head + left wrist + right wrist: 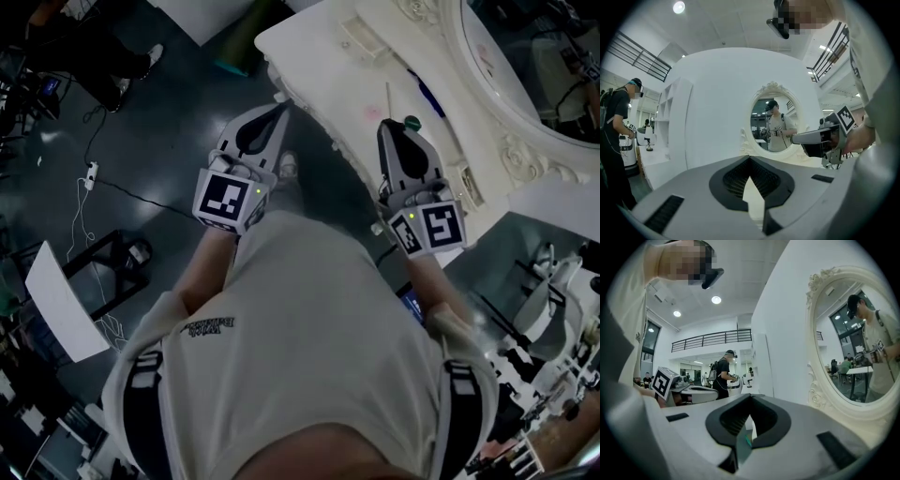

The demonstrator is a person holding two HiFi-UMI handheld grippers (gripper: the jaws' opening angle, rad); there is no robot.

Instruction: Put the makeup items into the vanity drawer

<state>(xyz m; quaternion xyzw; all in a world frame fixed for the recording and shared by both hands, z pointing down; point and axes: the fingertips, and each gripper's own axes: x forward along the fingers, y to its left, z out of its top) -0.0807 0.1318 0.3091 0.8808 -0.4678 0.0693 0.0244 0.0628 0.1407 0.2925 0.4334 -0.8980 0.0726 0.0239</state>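
A white vanity (319,47) with an oval mirror (534,66) stands at the upper right of the head view. On its top lie a blue pen-like item (427,94), a thin pale stick (387,98) and a small dark green round item (411,122). My right gripper (394,127) is over the vanity's front edge, right beside the green item, jaws shut with nothing held. My left gripper (272,117) hovers just off the vanity's left corner, jaws shut and empty. The right gripper view shows the mirror (855,343) close by. No drawer can be made out.
On the dark floor lie a cable and power strip (91,173) and a white panel on a black frame (61,300). White equipment (544,309) crowds the lower right. Another person (616,136) stands at the left of the left gripper view.
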